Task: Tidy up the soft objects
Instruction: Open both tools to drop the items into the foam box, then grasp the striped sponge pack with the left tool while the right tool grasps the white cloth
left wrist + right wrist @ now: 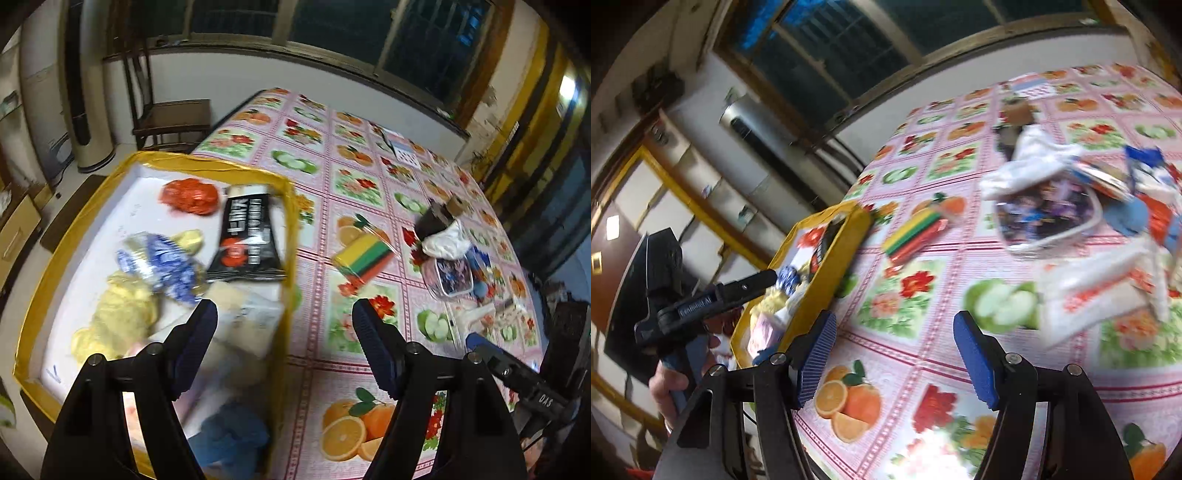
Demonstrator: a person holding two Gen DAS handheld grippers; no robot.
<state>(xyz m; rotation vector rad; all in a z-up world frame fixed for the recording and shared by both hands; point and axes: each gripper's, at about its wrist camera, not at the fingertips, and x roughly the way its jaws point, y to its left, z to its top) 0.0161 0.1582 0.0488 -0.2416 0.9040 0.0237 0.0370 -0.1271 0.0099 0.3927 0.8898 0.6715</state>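
Observation:
A yellow-rimmed box (291,221) stands at the table's left and holds soft things: a red bundle (190,195), a black pouch (249,236), a blue-white wrapped piece (166,262), a yellow fluffy piece (122,314) and a blue cloth (232,435). My left gripper (284,347) hangs open over the box's right wall, empty. A striped sponge pack (364,254) lies on the cloth beside the box (827,254). My right gripper (895,358) is open and empty above the tablecloth. A pile with white cloth (1030,162) and a clear pouch (1045,218) lies to its right.
The table carries a pink fruit-and-flower tablecloth (332,177). A white packet (1097,291) lies close to the right gripper. A wooden chair (170,118) stands beyond the table's far left corner. A hand (670,384) holds the left gripper's handle at the table's left edge.

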